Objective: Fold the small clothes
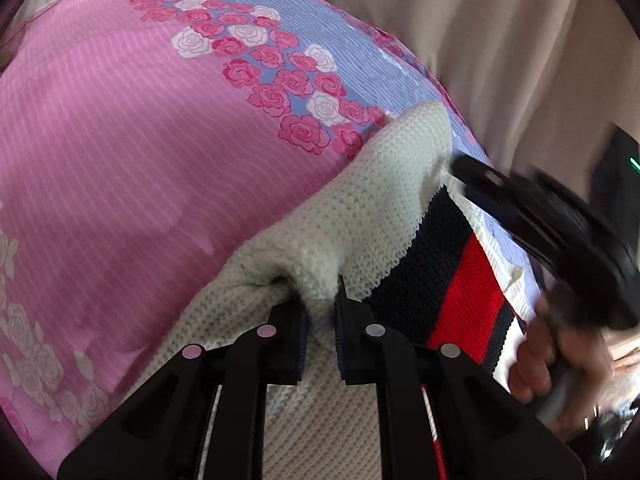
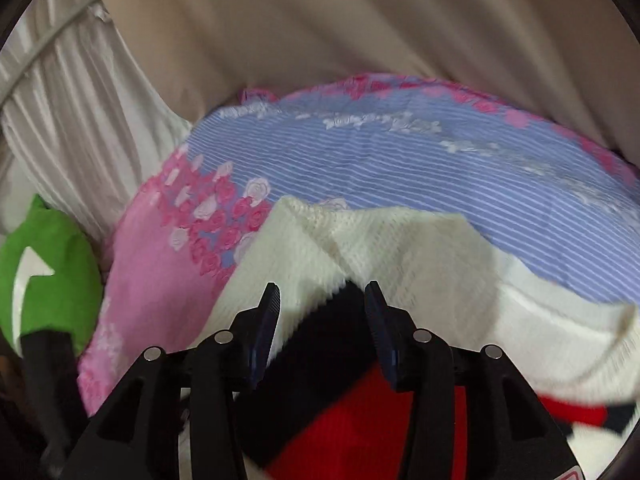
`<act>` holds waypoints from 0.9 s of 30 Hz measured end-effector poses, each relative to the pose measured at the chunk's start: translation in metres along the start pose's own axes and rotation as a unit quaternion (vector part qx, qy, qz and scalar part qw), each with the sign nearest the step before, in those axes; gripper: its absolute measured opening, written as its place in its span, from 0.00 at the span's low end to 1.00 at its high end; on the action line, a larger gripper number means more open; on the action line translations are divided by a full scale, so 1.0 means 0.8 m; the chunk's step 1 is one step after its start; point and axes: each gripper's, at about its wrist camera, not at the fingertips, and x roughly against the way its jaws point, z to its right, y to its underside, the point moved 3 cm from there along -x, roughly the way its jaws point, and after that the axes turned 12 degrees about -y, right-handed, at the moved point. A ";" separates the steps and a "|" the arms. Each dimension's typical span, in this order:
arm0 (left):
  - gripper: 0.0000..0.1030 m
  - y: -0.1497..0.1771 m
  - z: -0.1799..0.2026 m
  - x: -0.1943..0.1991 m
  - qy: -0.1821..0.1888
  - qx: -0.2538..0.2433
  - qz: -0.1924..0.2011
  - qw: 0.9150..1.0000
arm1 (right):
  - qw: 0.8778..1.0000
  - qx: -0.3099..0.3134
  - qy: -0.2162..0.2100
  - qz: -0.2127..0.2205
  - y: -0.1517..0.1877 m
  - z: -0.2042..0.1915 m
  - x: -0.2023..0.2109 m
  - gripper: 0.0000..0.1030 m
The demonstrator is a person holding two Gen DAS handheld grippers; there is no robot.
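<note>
Between the left gripper's (image 1: 322, 314) fingers sits a bunched ridge of a cream knit sweater (image 1: 320, 216) w/ a navy and red band; the fingers are nearly closed and pinch that ridge. The sweater lies on a bed under a pink and blue rose-print sheet (image 1: 120, 140), spreading ahead of and to the right of those fingers. A beige curtain (image 1: 500, 40) hangs beyond the bed.

The right gripper (image 2: 320, 300) hovers w/ its fingers about half apart, nothing pinched; just ahead of the fingertips lies a folded cream flap, and below them the navy and red band. In the left wrist view this gripper shows as a dark blur to the right, the person's hand (image 1: 560, 360) around its handle. A green item (image 2: 52, 272) sits well left of the right fingers.

Risks, as a judgement:
- The left pinch holds only a small bunch, so a pull could slip it out or drag the whole sweater across the sheet.
- The right fingers, closing here, may catch one layer only, or the sheet too, so the fold comes out crooked.
- The loose flap ahead could fall open unless pinned.
</note>
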 end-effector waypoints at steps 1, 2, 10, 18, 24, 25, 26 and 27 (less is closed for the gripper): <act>0.11 0.000 -0.002 0.000 0.004 -0.001 -0.001 1.000 | 1.000 -0.003 -0.012 -0.009 -0.005 0.002 -0.012 0.43; 0.10 0.000 -0.003 -0.001 0.007 -0.003 -0.002 1.000 | 1.000 -0.007 -0.023 -0.018 -0.010 0.002 -0.025 0.39; 0.08 0.007 -0.006 0.000 -0.004 -0.041 0.003 0.999 | 1.000 0.014 -0.001 -0.008 -0.059 0.004 -0.057 0.00; 0.09 0.007 -0.009 0.000 0.004 -0.045 -0.003 0.999 | 1.000 -0.018 -0.002 0.024 -0.064 -0.004 -0.058 0.03; 0.10 0.002 -0.012 -0.001 0.012 -0.022 -0.011 1.000 | 0.999 0.030 -0.028 0.007 -0.021 -0.016 -0.004 0.47; 0.10 0.001 -0.012 -0.001 0.011 -0.022 -0.011 1.000 | 0.999 0.035 -0.021 -0.005 -0.018 -0.014 -0.011 0.47; 0.10 0.001 -0.012 0.000 0.011 -0.023 -0.009 1.000 | 0.999 0.036 -0.017 -0.020 -0.015 -0.011 -0.025 0.47; 0.10 0.000 -0.011 0.000 0.009 -0.026 -0.007 1.000 | 0.999 0.032 -0.022 -0.031 -0.013 -0.009 -0.040 0.44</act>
